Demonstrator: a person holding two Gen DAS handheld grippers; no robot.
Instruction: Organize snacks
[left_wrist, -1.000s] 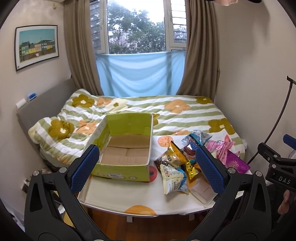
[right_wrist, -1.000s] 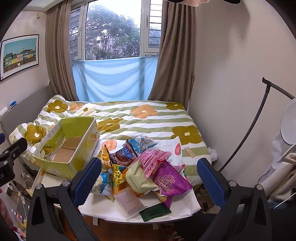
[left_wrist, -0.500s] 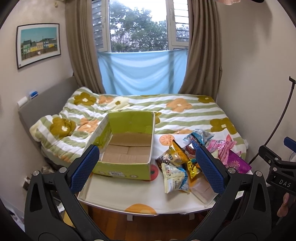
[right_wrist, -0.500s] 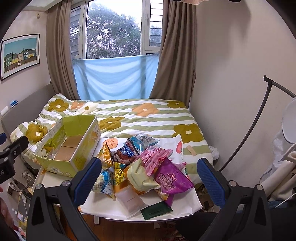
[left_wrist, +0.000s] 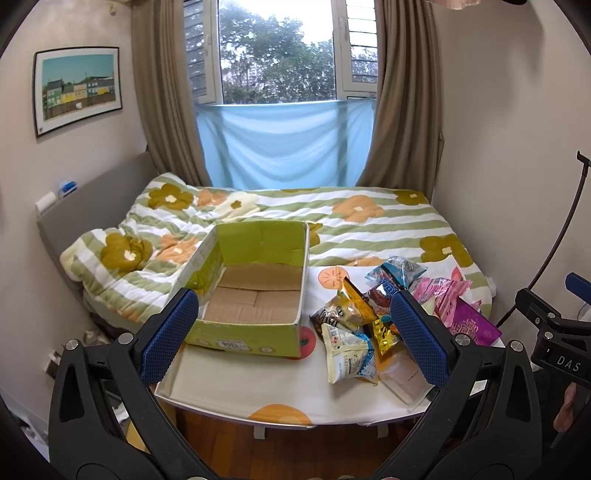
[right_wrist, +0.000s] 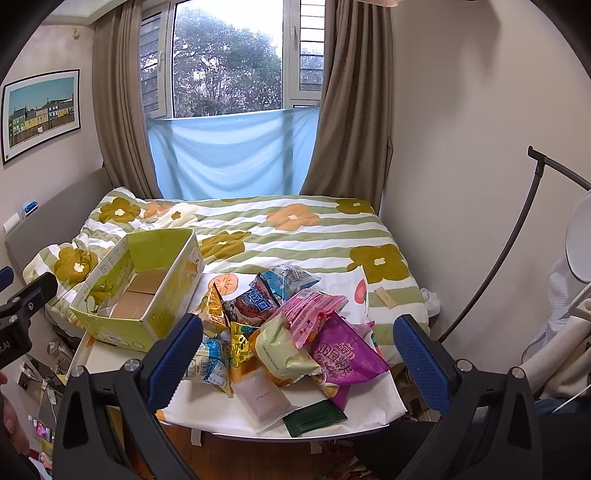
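Both grippers have edged closer, fingers still wide and empty; the green cardboard box (left_wrist: 258, 291), at nine o'clock of the heaped snack packets (right_wrist: 280, 332), awaits filling.

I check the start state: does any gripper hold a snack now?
Nothing is held. The left gripper and the right gripper are both open, above the table.
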